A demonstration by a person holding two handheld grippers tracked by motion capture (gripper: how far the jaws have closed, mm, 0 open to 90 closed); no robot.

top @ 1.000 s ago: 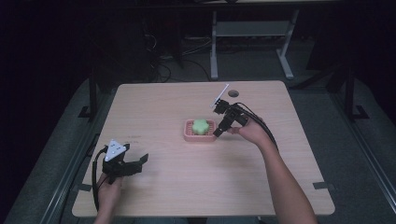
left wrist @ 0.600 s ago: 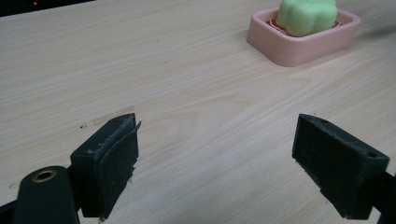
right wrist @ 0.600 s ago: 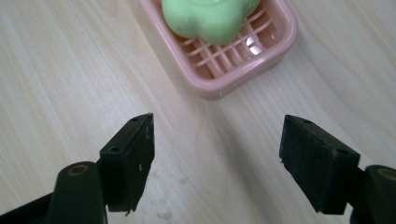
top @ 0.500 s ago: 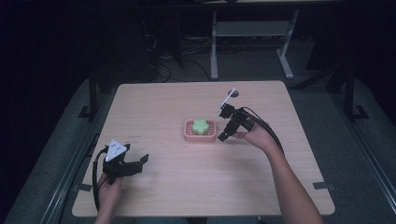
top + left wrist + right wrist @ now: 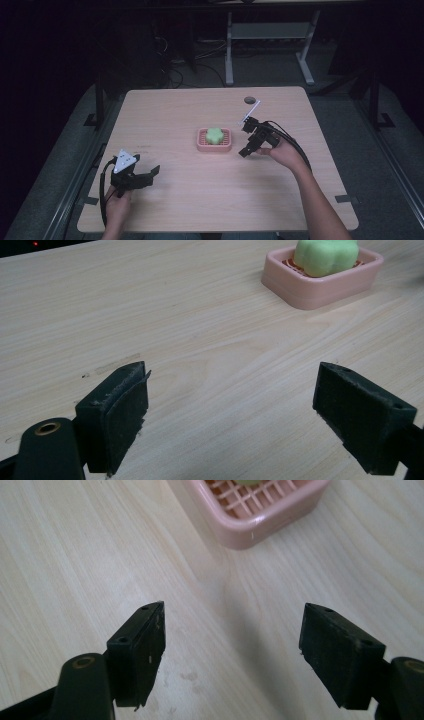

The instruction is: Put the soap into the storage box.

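- Two grippers are gaping empty: your right gripper (image 5: 248,144) is hovering at the dish's (image 5: 202,146) three o'clock.
- Your left gripper (image 5: 147,175) is resting at its seven o'clock, well apart.
- Green soap (image 5: 215,134) is sitting in the dish.

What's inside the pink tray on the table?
A green flower-shaped block sits in the pink tray. The right gripper view shows a lattice floor; whatever lies under the block is covered.

Soap (image 5: 215,134) lies in the dish (image 5: 201,145) mid-table; right tool (image 5: 248,145) just beside it — left tool (image 5: 145,175) well apart.
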